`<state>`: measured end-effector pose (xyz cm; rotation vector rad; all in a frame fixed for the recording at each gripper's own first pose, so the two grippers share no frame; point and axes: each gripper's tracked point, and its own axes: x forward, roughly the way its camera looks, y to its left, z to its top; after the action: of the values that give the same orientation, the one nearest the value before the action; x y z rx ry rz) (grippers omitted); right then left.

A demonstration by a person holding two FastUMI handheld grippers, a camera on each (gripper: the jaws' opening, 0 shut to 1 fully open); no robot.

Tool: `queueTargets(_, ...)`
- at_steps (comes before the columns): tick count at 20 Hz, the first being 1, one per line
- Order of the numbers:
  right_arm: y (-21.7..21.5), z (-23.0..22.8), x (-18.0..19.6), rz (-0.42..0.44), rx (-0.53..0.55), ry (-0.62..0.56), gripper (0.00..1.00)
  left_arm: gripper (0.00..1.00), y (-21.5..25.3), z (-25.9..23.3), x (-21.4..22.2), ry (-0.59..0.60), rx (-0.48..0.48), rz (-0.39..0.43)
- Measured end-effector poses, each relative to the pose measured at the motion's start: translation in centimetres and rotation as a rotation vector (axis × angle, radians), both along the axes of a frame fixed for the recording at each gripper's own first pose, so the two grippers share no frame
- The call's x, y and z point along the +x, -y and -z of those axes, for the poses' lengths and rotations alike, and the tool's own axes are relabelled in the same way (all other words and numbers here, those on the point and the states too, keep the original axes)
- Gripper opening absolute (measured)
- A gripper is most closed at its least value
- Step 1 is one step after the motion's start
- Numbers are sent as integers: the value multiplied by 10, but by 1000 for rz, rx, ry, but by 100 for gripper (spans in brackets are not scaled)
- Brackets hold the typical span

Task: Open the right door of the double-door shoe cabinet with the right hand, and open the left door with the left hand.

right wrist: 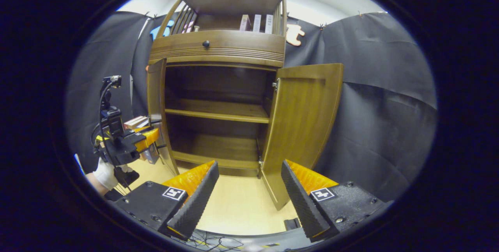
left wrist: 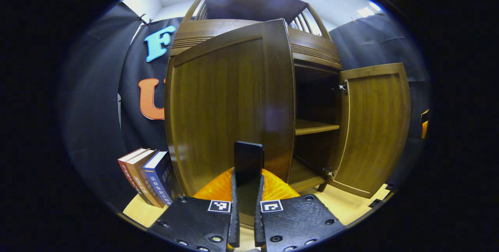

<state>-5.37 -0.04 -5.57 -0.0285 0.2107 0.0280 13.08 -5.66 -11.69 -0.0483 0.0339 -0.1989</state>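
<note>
While my left gripper (left wrist: 248, 189) pinches the left door (left wrist: 230, 108) by its handle (left wrist: 248, 162), it's stiff wood, so pull there. Over in the right gripper view, my right gripper (right wrist: 249, 197) is spread, right door (right wrist: 302, 127) swung open.

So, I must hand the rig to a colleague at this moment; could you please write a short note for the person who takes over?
Left claw: shut on the dark handle of the brown wooden left door, which stands partly open.
Right claw: open, holds nothing, back from the cabinet and facing it.
Brown wooden right door: swung wide open, so this step is done.
Wooden double-door shoe cabinet: the inner shelves look bare.
Row of upright books: on the floor beside the left door.
Left to do: probably pull the left door fully open, then release.
</note>
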Motion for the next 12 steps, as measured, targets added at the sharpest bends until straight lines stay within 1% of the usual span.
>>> queueTargets(1,-1,1,-1,-4,-2,0,100,13,-3,-1,-4,0,0,-9)
queueTargets(2,-2,0,-1,-7,-3,0,100,8,-6,0,-3,3,-1,-17)
queueTargets(6,-7,-3,0,-22,-2,5,100,8,-23,2,-19,3,-6,-29)
queueTargets(12,-27,1,6,-77,6,-4,100,8,-64,5,-42,-3,6,-90)
